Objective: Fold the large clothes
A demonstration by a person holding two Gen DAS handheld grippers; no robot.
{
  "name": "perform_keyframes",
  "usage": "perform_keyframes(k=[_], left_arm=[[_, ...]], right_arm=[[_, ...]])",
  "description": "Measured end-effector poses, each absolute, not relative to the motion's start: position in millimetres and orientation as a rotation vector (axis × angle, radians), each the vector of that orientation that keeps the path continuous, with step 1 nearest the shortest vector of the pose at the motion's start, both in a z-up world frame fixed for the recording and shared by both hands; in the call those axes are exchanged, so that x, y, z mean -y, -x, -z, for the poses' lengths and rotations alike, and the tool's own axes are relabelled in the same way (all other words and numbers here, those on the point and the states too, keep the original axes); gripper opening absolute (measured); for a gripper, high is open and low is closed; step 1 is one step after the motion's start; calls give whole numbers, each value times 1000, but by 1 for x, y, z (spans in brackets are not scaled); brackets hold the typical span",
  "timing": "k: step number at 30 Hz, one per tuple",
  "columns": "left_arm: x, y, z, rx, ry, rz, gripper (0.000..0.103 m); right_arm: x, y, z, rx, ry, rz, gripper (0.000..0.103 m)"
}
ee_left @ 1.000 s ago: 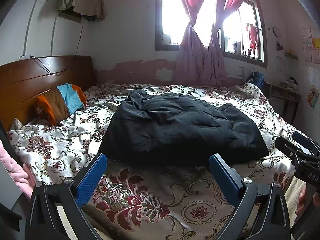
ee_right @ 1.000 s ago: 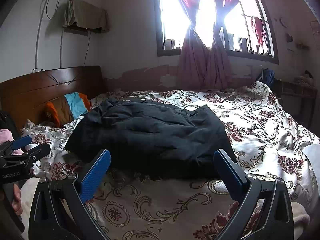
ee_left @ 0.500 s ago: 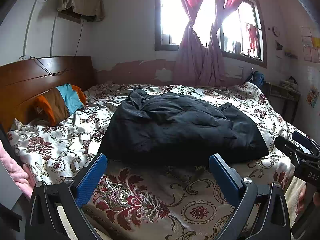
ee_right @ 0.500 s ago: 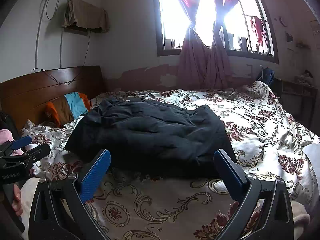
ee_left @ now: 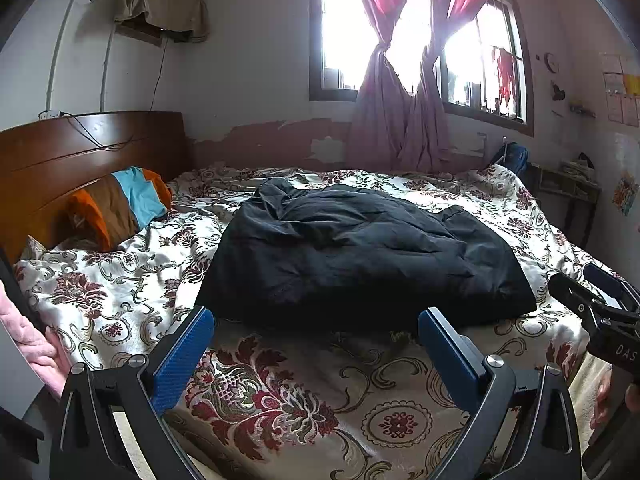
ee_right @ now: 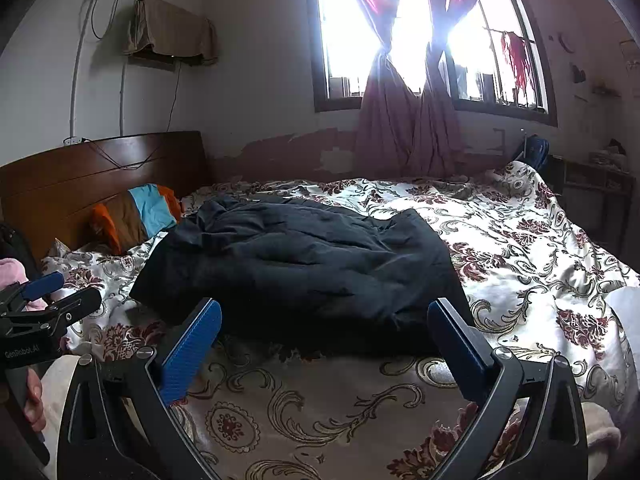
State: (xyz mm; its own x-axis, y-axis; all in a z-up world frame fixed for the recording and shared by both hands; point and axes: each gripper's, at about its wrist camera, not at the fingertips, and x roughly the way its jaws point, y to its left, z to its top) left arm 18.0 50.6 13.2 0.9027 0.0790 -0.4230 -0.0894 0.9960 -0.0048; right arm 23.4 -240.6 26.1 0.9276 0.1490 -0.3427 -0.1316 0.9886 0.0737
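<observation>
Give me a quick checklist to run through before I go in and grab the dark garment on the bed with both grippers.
1. Left gripper jaws spread wide and hold nothing: ok.
2. Right gripper jaws spread wide and hold nothing: ok.
3. Dark garment in view of both cameras, ahead of the jaws: ok.
4. Garment laid flat: not ok, it is bunched and creased.
5. Nothing lying on the garment: ok.
6. Sleeves and collar found: cannot tell, folds hide them.
</observation>
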Motion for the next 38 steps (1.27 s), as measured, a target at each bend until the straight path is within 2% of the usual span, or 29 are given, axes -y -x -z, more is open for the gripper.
perform_keyframes(k=[38], left_arm=[[-61, -34, 5, -575, 60, -136, 103]], right_arm=[[240, -25, -20, -382, -62, -150, 101]])
